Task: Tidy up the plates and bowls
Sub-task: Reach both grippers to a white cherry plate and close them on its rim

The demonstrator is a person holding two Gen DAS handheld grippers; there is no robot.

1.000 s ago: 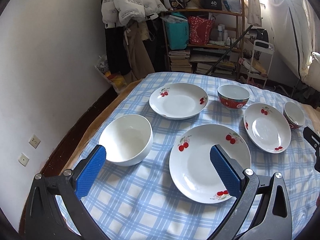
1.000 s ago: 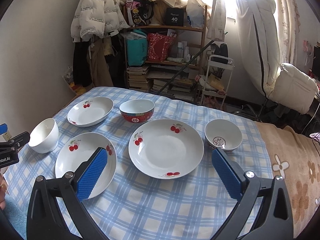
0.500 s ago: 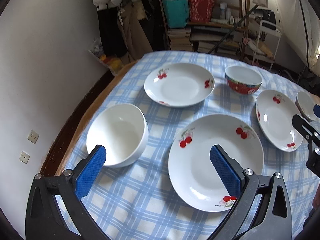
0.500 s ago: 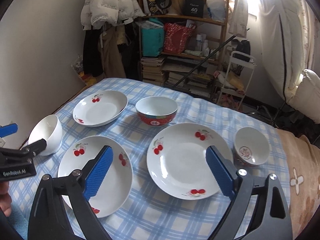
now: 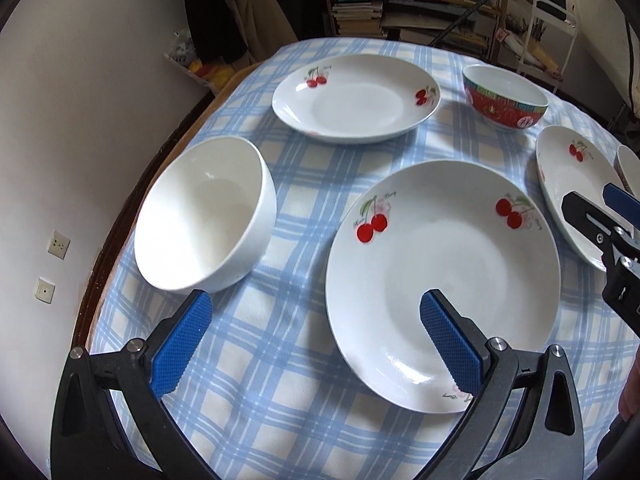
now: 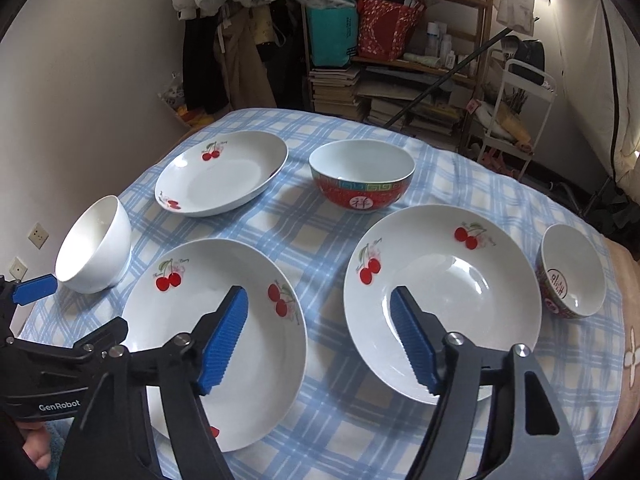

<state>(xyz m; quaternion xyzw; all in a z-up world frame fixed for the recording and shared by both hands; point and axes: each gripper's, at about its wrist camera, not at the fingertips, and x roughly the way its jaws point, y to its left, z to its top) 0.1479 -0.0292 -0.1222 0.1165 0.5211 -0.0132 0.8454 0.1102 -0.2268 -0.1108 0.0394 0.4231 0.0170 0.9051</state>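
Three white cherry plates sit on the blue checked tablecloth [image 5: 280, 380]: a near-left plate [image 5: 440, 280], also in the right wrist view [image 6: 224, 332], a near-right plate [image 6: 440, 300], and a far plate [image 5: 356, 100]. A plain white bowl [image 5: 204, 216] stands at the left edge. A red patterned bowl [image 6: 362, 180] stands at the back and a small red-marked bowl [image 6: 572, 272] at the right. My left gripper [image 5: 316, 348] is open and empty over the near-left plate's left rim. My right gripper [image 6: 320, 336] is open and empty between the two near plates.
The table's left edge runs close to a white wall [image 5: 60, 100] with sockets. Behind the table stand a cluttered shelf [image 6: 400, 60], hanging coats [image 6: 224, 20] and a white trolley [image 6: 516, 108]. A brown flowered blanket [image 6: 624, 360] lies at the right.
Both grippers have moved forward and lower toward the table; the dishes look larger. My right gripper has swung left toward the gap between the near plates. Nothing has been grasped.
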